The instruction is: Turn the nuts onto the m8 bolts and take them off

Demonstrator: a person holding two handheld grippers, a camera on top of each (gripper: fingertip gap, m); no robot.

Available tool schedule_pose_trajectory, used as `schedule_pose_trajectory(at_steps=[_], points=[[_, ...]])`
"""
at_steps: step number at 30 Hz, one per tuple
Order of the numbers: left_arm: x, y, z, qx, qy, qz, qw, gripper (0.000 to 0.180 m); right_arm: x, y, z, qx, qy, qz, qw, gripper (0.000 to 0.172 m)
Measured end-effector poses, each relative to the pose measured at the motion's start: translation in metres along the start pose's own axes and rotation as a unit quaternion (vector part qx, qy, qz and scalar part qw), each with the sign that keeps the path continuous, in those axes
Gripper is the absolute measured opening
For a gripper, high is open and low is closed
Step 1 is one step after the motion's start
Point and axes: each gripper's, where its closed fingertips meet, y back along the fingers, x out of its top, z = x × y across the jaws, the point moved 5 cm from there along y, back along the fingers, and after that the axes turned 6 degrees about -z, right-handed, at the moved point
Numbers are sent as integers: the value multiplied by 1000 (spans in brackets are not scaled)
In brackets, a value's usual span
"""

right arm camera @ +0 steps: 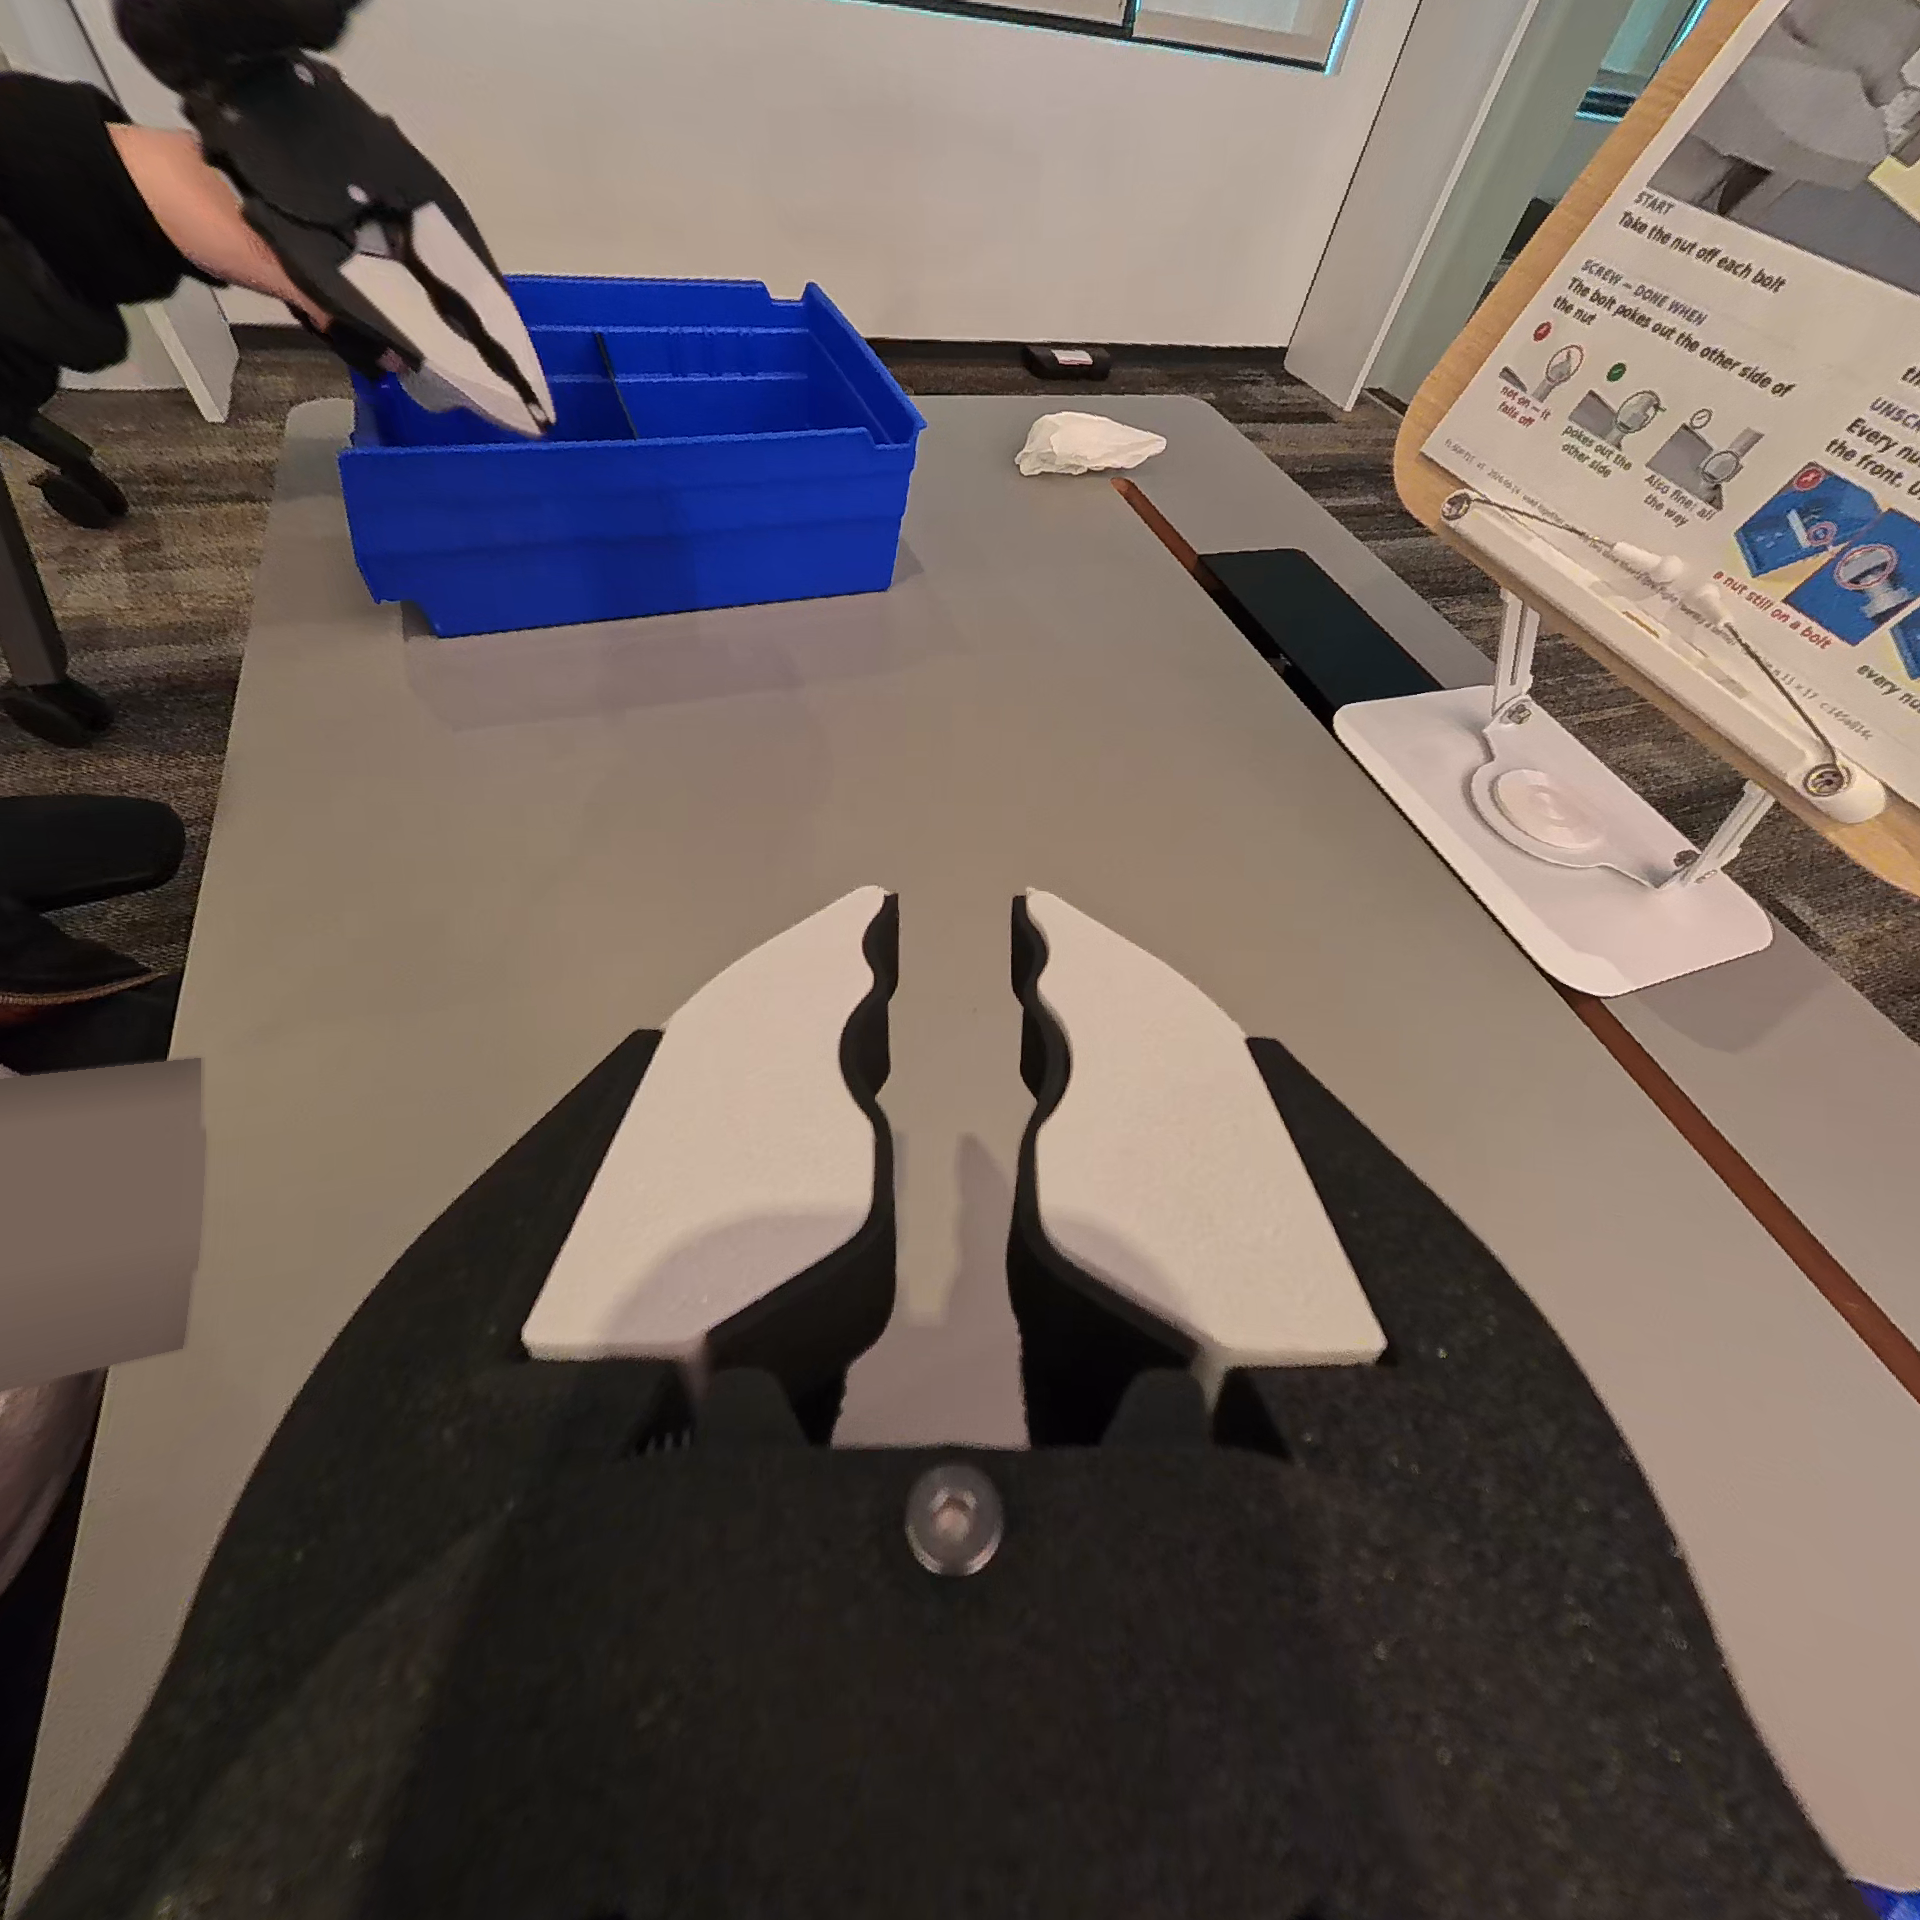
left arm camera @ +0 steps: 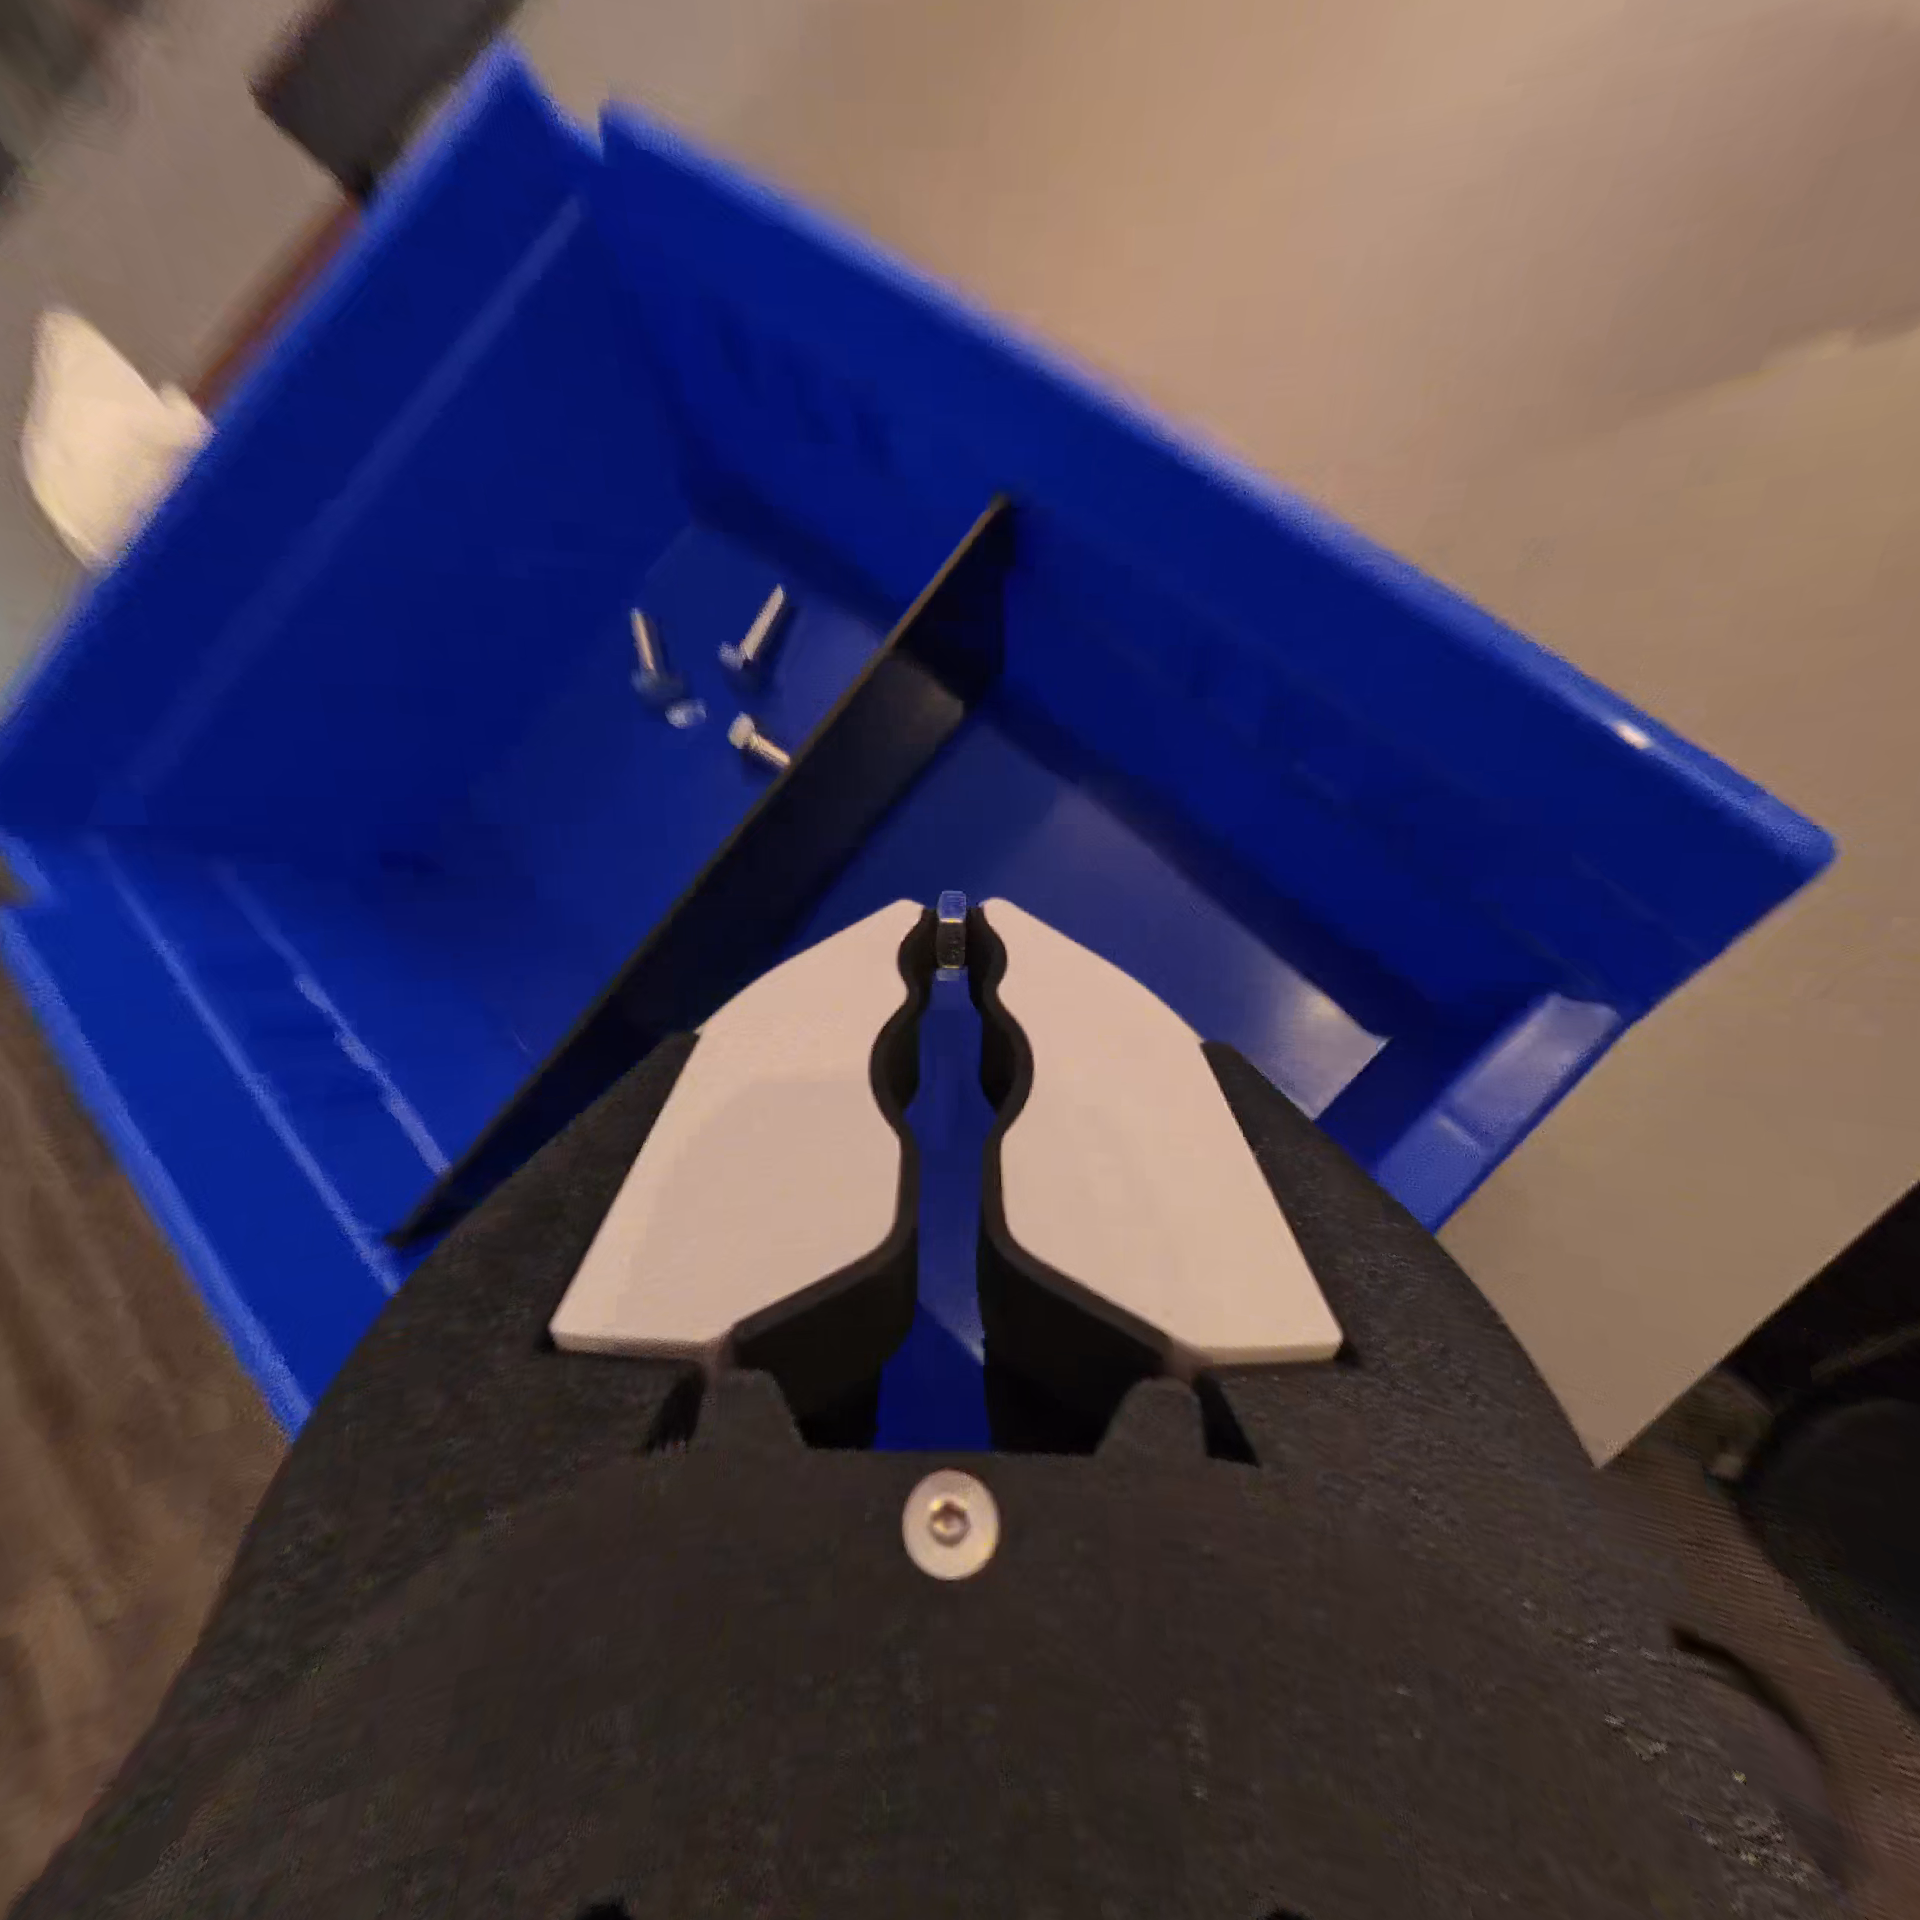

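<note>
The left gripper (left arm camera: 951, 940) is clenched on a small silver nut (left arm camera: 951, 935), gripped edge-on at the very tips with both dark pads pressed against its flat faces, above the blue bin (left arm camera: 1299, 665) on the near side of the black divider (left arm camera: 790, 831). The divider runs from about seven o'clock to one o'clock in the left wrist view and splits the bin in two; in the far compartment, at about eleven o'clock from the tips, three silver bolts (left arm camera: 753, 634) lie close together on the floor with a loose nut (left arm camera: 686, 713) among them, well clear of the bin walls. The compartment under the held nut shows bare blue floor up to its walls. In the right wrist view the bin sits at eleven o'clock on the grey table (right arm camera: 727, 810), close to the table's far-left corner. The right gripper (right arm camera: 954, 904) hangs released, jaws parted with only tabletop between them, over a wide bare stretch of table. A crumpled white cloth (right arm camera: 1086, 442) lies at twelve to one o'clock near the far edge. A white stand (right arm camera: 1538, 862) carrying an instruction board (right arm camera: 1714, 364) sits at two o'clock, beyond the table's right edge.
</note>
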Motion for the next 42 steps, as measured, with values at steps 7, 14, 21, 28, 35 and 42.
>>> schedule_pose_trajectory(at_steps=[7,14,21,28,35,42], points=[[11,18,10,55,-91,25,994,7,1,-3,1,3,-4,5,1000,20],[20,24,13,47,-90,25,995,6,0,-2,-1,5,0,1,1000,20],[40,27,13,19,-52,50,997,7,-9,2,-3,8,-10,-8,1000,20],[185,-16,83,-147,-43,-5,988,6,-1,-7,-2,23,-25,12,999,20],[204,-136,110,-131,-90,-145,977,6,-14,-9,-19,44,-25,-1,999,21],[228,-182,139,-158,-102,-145,971,6,-29,12,-18,39,-36,-2,999,20]])
